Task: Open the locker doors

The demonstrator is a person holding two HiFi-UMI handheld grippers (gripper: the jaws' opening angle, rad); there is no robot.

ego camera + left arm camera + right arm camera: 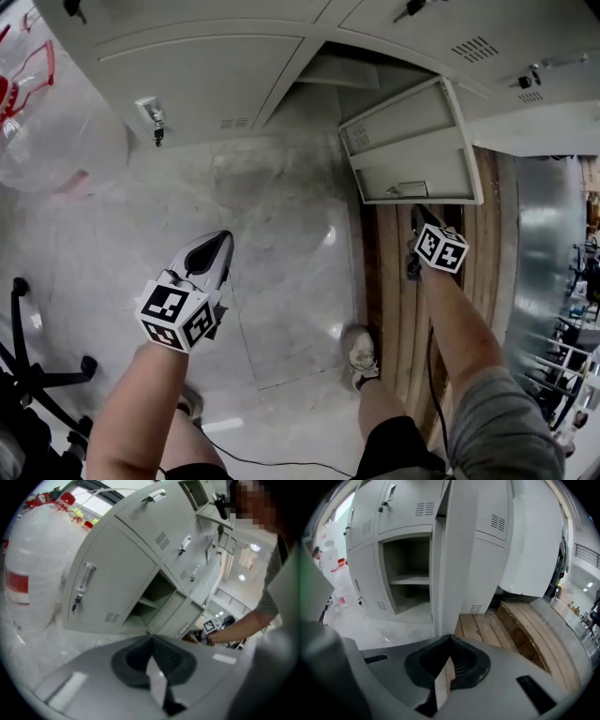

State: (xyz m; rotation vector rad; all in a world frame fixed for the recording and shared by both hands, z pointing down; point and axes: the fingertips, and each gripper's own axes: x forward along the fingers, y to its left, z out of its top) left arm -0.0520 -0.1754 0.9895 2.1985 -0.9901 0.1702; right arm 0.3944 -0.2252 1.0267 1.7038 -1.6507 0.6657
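The grey lockers [206, 75] fill the top of your head view, their upper parts cut off by the frame. Below them is the pale stone floor [272, 216]. A big clear bag [47, 122] sits at the left, and what is inside it is too blurred to make out beyond some red. One door [412, 141] hangs swung out to the right of its compartment [405, 578], above the wooden boards [487, 234]. From your right gripper view you see this door edge-on, with a shelf in the open space behind it.

Your right claw [419, 214] sits just under the door's lower edge. Its jaws are closed together with nothing between them, and the door's edge stands right beyond the tips. You cannot tell whether they touch. Your left claw [217, 251] hangs over the floor, well apart from the lockers, and is also closed and empty. A key [157, 136] hangs in the closed door on the left.
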